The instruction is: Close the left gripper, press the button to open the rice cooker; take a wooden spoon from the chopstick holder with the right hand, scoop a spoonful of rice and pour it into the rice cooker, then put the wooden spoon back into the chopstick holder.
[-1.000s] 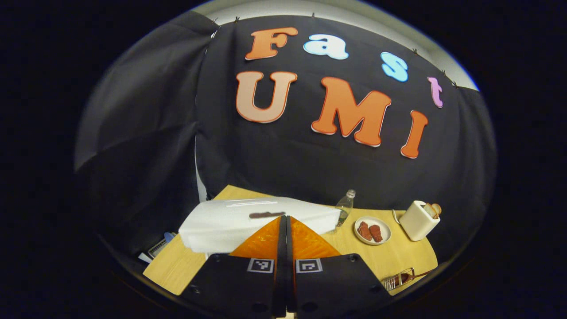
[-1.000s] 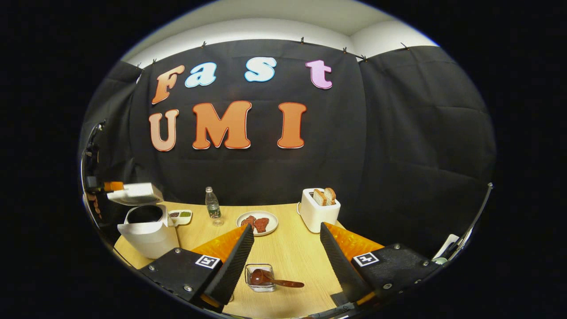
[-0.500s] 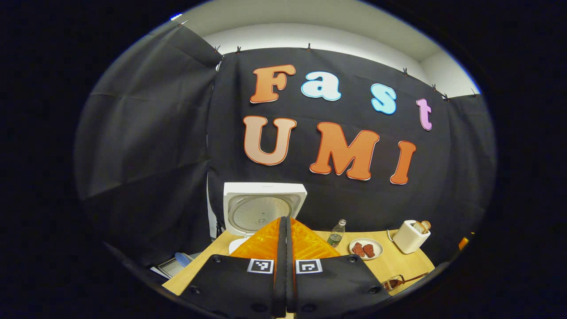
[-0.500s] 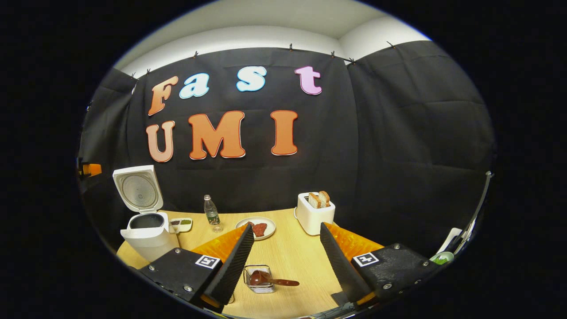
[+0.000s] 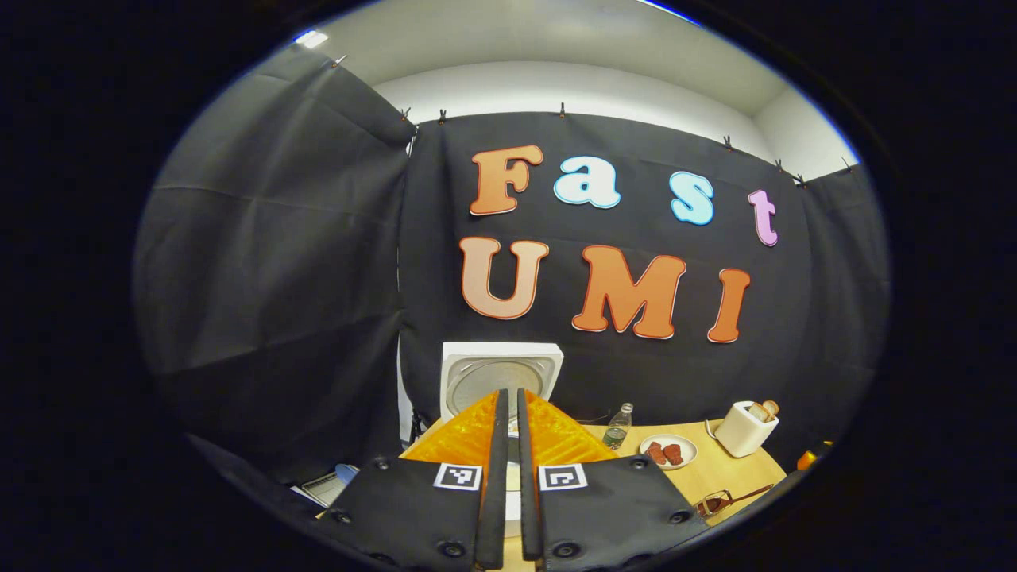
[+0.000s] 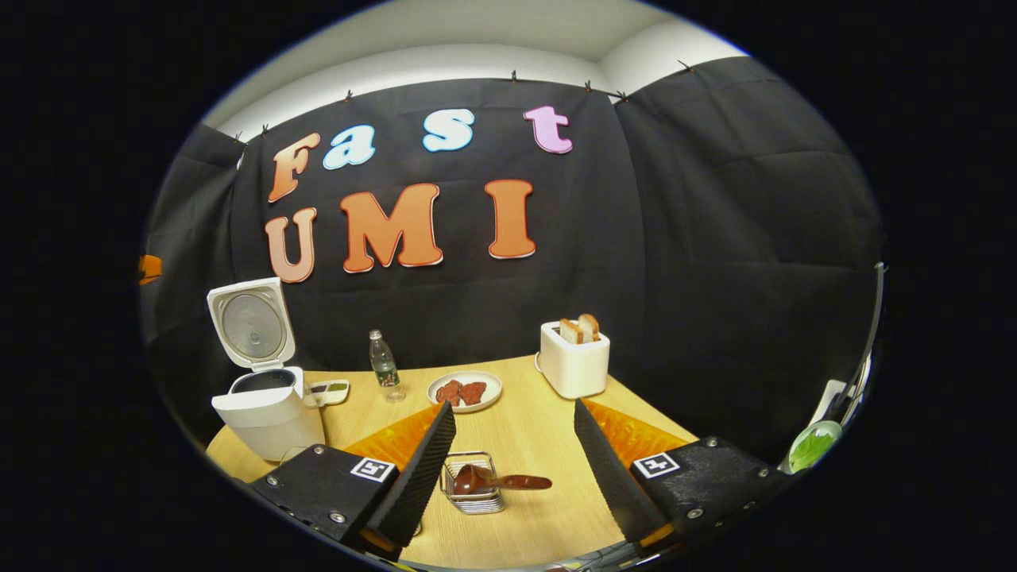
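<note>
The wooden spoon (image 6: 496, 481) lies across the chopstick holder (image 6: 474, 483) between the right gripper (image 6: 512, 413)'s spread fingers; the left gripper (image 5: 509, 396)'s fingers are nearly closed, gripping nothing.

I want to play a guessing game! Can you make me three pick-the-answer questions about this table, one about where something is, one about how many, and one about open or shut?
1. Where does the wooden spoon lie?
A. across the wire holder
B. on the plate
C. inside the rice cooker

2. How many slices of bread stick up from the toaster?
A. none
B. two
C. five

3. How is the rice cooker's lid?
A. shut flat
C. lying on the table
B. standing open

Answers: 1 A, its bowl sits in the holder with the handle sticking out; 2 B, two slices show at the top; 3 B, the lid stands up behind the pot's dark opening.
</note>
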{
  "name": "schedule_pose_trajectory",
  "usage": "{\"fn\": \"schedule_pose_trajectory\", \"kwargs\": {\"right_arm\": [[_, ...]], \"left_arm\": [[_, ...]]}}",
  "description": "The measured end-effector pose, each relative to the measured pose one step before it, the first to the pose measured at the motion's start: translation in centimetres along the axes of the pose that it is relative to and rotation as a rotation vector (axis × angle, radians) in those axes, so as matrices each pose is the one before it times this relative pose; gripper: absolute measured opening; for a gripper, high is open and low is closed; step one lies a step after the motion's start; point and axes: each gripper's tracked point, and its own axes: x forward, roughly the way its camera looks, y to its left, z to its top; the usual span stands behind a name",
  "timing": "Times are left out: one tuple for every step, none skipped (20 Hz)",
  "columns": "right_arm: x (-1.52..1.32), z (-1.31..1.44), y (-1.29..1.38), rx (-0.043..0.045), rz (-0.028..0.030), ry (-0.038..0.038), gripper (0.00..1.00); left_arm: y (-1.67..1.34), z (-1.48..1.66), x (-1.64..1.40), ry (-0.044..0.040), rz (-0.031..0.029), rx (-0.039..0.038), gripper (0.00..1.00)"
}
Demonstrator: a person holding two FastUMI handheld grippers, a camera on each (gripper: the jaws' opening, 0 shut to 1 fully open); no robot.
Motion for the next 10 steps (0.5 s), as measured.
{"fn": "schedule_pose_trajectory", "kwargs": {"right_arm": [[0.264,-0.927,0.027,0.01501,-0.0034,0.01778,0.93],[0.249,-1.039,-0.069,0.01377,-0.00537,0.01511,0.94],[0.37,-0.919,-0.249,0.00843,-0.01107,0.01094,0.94],[0.465,-0.918,-0.319,0.004,-0.01548,0.01498,0.93],[0.391,-1.056,-0.329,0.00805,-0.01044,0.01988,0.93],[0.293,-0.872,-0.083,0.01668,-0.00315,0.0153,0.93],[0.332,-0.646,-0.147,0.0237,-0.00236,0.01317,0.93],[0.371,-0.721,-0.096,0.03257,0.00184,0.01489,0.93],[0.403,-0.655,0.081,0.04047,0.00294,0.01507,0.94],[0.406,-0.584,-0.096,0.04549,-0.00161,0.01037,0.94]], "left_arm": [[0.307,0.128,-0.891,-0.00885,0.00904,-0.00821,0.18],[0.317,0.198,-0.503,-0.01241,0.00493,-0.00465,0.19],[0.382,0.392,-0.55,-0.01768,0.00369,-0.00831,0.18],[0.085,0.159,-0.284,-0.00735,0.00193,-0.00566,0.29],[0.268,0.017,-0.627,-0.00065,0.00143,0.0025,0.43],[0.358,-0.212,-0.152,0.00627,0.00679,0.01019,0.48],[0.62,-0.113,-0.246,0.005,0.01132,0.0049,0.51],[0.001,0.113,-0.297,0.00443,-0.01039,-0.00019,0.45],[0.091,-0.075,-0.205,0.00122,0.00479,0.003,0.63],[0.348,0.155,0.14,-0.00584,0.00398,0.00793,0.82]]}}
